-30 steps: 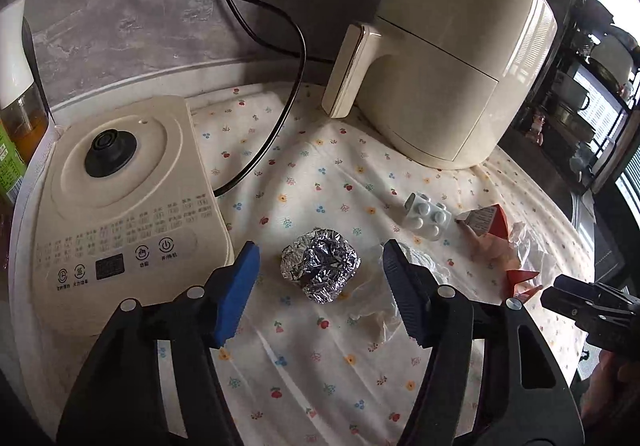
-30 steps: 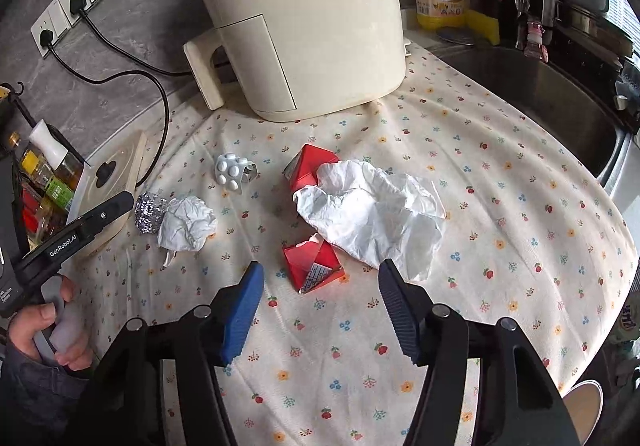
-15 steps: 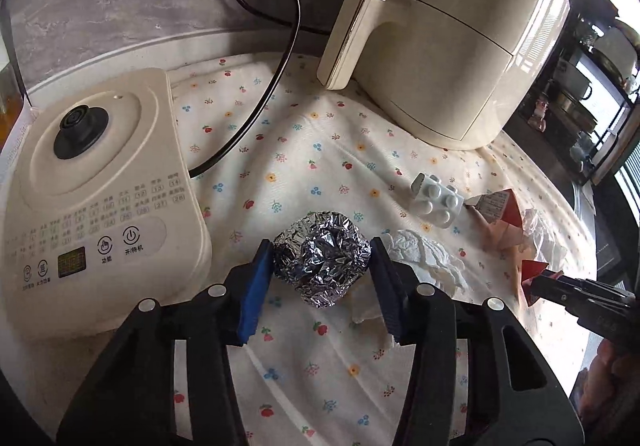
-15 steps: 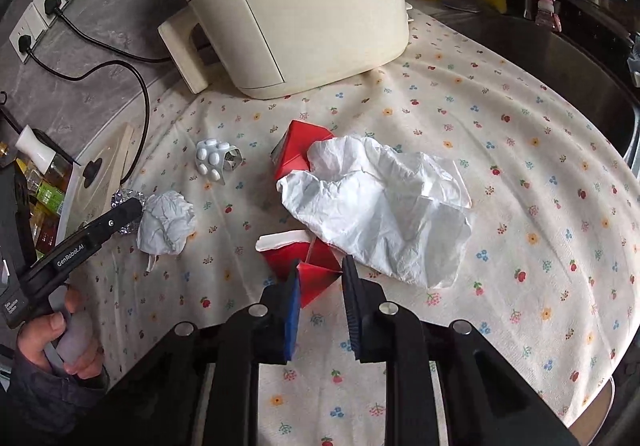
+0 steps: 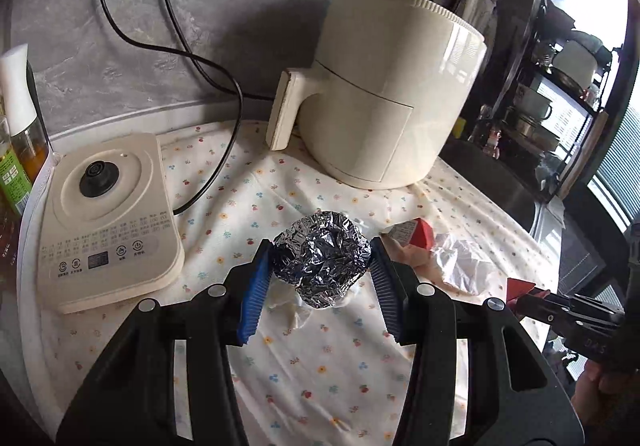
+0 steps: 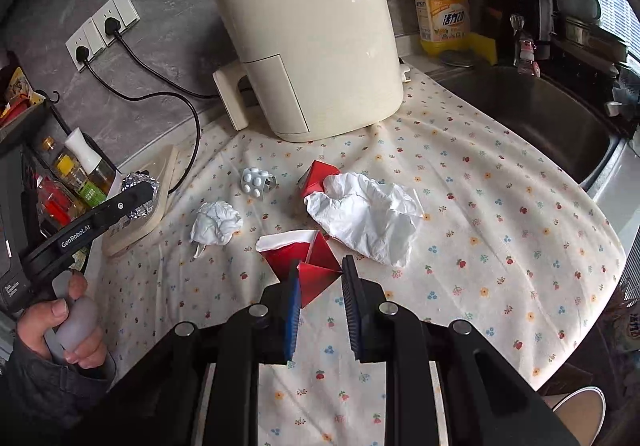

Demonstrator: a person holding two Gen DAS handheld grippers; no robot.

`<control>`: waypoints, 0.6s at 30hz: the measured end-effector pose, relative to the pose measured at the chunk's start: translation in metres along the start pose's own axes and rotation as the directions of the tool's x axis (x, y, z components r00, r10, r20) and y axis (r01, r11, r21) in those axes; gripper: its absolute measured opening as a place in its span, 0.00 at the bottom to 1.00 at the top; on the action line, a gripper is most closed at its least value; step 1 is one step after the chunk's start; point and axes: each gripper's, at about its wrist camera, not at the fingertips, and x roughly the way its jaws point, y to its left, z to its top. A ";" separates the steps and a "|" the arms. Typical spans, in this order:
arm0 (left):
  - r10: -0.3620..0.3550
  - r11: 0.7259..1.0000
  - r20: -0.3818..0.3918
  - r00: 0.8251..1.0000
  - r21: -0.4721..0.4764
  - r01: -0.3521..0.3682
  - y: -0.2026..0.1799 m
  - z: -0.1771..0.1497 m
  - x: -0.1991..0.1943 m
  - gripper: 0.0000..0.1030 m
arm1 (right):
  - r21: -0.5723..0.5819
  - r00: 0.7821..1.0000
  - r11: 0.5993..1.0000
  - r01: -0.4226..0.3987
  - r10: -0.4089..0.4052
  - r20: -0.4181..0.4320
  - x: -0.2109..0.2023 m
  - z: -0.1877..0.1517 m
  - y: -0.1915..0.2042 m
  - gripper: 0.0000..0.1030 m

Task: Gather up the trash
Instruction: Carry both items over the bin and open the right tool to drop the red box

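The foil ball [image 5: 322, 260] sits pinched between the left gripper's [image 5: 320, 278] blue pads, lifted clear of the cloth [image 5: 320, 374] in front of the air fryer [image 5: 384, 94]. The right gripper [image 6: 320, 286] nips only a corner flap of the red carton [image 6: 308, 258], also in front of the air fryer. That thin hold looks like the weak spot: the flap could slip or tear and drop the carton. The foil may crush and slide out. The tissue [image 6: 366, 222], touching the carton, might drag along.
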 end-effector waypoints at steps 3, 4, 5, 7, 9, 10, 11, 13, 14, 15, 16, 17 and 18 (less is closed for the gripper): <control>-0.047 0.998 -0.013 0.999 0.030 0.048 -0.029 -0.005 -0.003 0.48 | -0.005 1.000 1.000 -0.006 0.006 0.022 -0.025 -0.012 -0.014 0.19; -0.064 0.997 -0.020 0.998 0.052 0.064 -0.041 -0.006 -0.002 0.48 | -0.012 0.999 1.000 -0.011 0.011 0.034 -0.033 -0.016 -0.018 0.19; -0.076 0.994 -0.025 0.997 0.079 0.078 -0.053 -0.008 -0.002 0.48 | -0.018 0.999 1.000 -0.009 0.010 0.049 -0.042 -0.019 -0.023 0.19; -0.099 0.987 -0.034 0.995 0.122 0.102 -0.077 -0.009 0.000 0.48 | -0.016 0.997 1.000 -0.001 0.003 0.072 -0.059 -0.026 -0.035 0.20; -0.129 0.980 -0.042 0.991 0.149 0.134 -0.102 -0.011 0.001 0.48 | 0.005 0.996 1.000 0.018 -0.018 0.088 -0.074 -0.034 -0.050 0.20; -0.143 0.975 -0.046 0.989 0.162 0.149 -0.116 -0.011 0.001 0.48 | 0.021 0.995 0.999 0.029 -0.031 0.091 -0.082 -0.038 -0.060 0.20; -0.159 0.970 -0.050 0.986 0.177 0.166 -0.130 -0.012 0.002 0.48 | 0.040 0.995 0.998 0.040 -0.044 0.094 -0.089 -0.042 -0.070 0.20; -0.197 0.955 -0.059 0.979 0.214 0.205 -0.162 -0.016 0.001 0.48 | 0.083 0.992 0.994 0.065 -0.073 0.103 -0.105 -0.050 -0.091 0.20; -0.217 0.946 -0.065 0.974 0.233 0.227 -0.178 -0.019 0.001 0.48 | 0.105 0.990 0.992 0.076 -0.088 0.109 -0.113 -0.054 -0.103 0.20; -0.236 0.936 -0.073 0.969 0.251 0.247 -0.193 -0.022 0.001 0.48 | 0.127 0.988 0.988 0.088 -0.103 0.113 -0.121 -0.059 -0.114 0.20; -0.253 0.926 -0.084 0.964 0.268 0.267 -0.208 -0.025 0.001 0.48 | 0.148 0.986 0.984 0.100 -0.117 0.115 -0.128 -0.064 -0.125 0.20; -0.269 0.915 -0.094 0.959 0.284 0.285 -0.223 -0.029 0.001 0.48 | 0.169 0.984 0.979 0.111 -0.132 0.116 -0.136 -0.070 -0.136 0.20; -0.283 0.905 -0.102 0.954 0.300 0.301 -0.237 -0.033 0.001 0.48 | 0.188 0.982 0.975 0.123 -0.146 0.116 -0.143 -0.075 -0.146 0.20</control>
